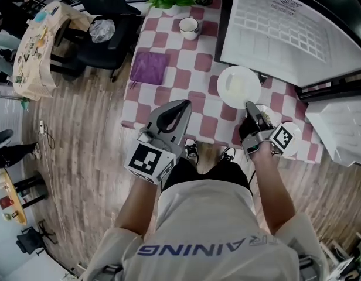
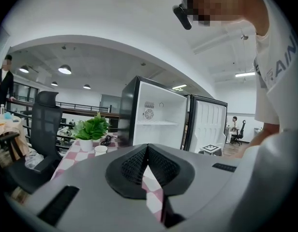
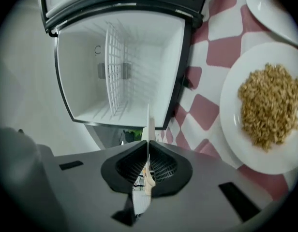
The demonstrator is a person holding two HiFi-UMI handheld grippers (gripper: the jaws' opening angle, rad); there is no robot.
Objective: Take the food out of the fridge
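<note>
Food plate sat clamped in the right gripper, outside the fridge; setting it on the table seemed next. Left gripper jaws were together, empty.

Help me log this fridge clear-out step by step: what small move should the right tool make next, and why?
Probably lower the white plate onto a bare patch of the checked table, near the plate of grains, then open. The right tool is shut on its rim, the plate is outside the fridge, and the fridge's inside shows only a wire shelf.
</note>
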